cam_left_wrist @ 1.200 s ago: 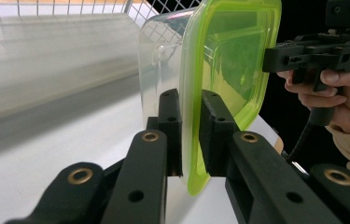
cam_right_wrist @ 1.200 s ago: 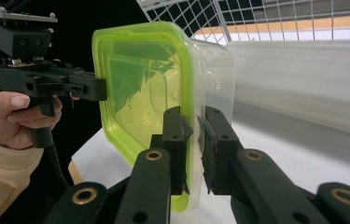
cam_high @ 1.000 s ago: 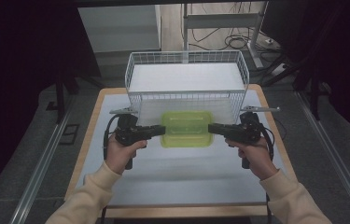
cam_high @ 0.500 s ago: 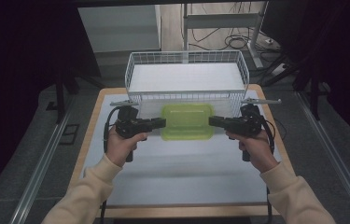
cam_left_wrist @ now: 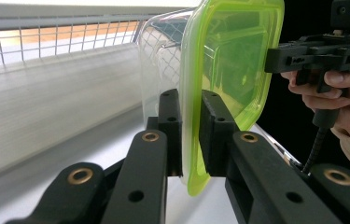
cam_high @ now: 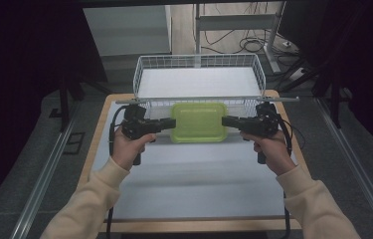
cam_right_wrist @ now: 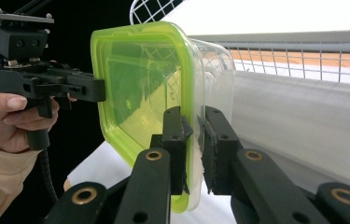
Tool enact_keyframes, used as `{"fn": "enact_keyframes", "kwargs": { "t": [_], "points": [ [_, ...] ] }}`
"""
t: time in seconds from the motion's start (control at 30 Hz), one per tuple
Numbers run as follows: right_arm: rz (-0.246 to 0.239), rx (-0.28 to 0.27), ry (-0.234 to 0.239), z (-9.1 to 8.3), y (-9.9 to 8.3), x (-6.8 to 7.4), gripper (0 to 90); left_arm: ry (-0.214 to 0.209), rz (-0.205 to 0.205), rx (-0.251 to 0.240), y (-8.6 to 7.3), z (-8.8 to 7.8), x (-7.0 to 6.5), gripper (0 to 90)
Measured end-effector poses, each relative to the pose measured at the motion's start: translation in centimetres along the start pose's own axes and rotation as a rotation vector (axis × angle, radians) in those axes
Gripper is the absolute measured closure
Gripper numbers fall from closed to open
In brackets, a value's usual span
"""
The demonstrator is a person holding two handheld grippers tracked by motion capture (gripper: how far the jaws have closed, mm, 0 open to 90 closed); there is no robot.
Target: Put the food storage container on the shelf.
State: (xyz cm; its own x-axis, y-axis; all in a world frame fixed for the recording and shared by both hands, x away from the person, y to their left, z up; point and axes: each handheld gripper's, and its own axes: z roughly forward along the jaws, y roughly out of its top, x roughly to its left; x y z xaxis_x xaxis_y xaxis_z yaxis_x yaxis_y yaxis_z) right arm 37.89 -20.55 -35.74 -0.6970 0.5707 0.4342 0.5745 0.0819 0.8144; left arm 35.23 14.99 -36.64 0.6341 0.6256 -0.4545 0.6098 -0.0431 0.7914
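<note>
Since the earlier frame the green-lidded container (cam_high: 198, 122) has risen toward the desk's far edge, clamped at opposite rims by left gripper (cam_high: 166, 124) and right gripper (cam_high: 227, 121), not yet inside the wire basket (cam_high: 199, 62).

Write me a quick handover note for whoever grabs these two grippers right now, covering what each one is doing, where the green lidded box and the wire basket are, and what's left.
Left gripper: shut on the left rim of the green-lidded container.
Right gripper: shut on its right rim.
Container: clear tub with a green lid, carried level between both grippers above the white table, just in front of the near wall of the wire basket.
Done: container gripped from both sides and off the table.
Left: likely carry it over the basket's near wall, set it down inside, then open both grippers. Keep both hands level so it does not tip.
</note>
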Motion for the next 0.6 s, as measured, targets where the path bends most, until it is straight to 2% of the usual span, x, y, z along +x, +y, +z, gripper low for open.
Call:
{"fn": "enact_keyframes", "kwargs": {
  "t": [0.6],
  "points": [
    [-0.011, -0.022, -0.004, 0.1, 2.9, 0.2, 80.8, 0.013, 0.015, -0.01, 3.2, -0.6, 0.0, 80.5]
  ]
}}
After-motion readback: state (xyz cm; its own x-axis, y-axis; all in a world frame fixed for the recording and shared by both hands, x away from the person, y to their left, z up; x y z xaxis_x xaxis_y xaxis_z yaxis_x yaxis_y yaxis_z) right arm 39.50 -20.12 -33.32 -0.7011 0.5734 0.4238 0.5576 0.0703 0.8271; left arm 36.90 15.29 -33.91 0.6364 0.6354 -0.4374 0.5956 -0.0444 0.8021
